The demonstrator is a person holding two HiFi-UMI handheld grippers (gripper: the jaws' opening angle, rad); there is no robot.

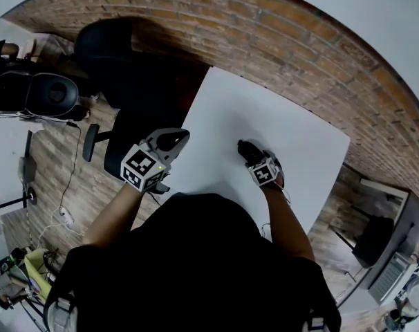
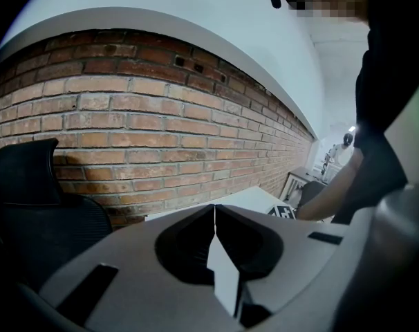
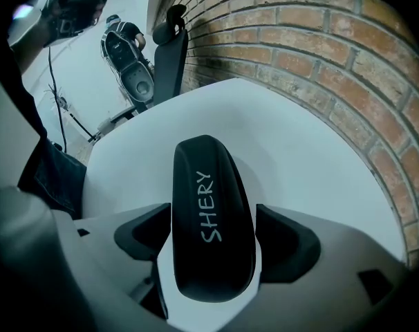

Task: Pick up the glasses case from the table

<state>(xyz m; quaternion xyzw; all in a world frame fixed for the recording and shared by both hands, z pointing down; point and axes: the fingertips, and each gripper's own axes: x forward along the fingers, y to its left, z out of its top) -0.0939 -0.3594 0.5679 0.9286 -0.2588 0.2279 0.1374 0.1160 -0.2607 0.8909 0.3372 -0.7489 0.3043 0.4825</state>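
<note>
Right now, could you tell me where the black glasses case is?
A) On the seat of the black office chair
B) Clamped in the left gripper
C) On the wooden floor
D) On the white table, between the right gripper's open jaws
D: the right gripper view shows the black glasses case, lettered SHERY, lying on the white table with the right gripper straddling it, one jaw on each side, spread and apparently not pressing on it.
</note>
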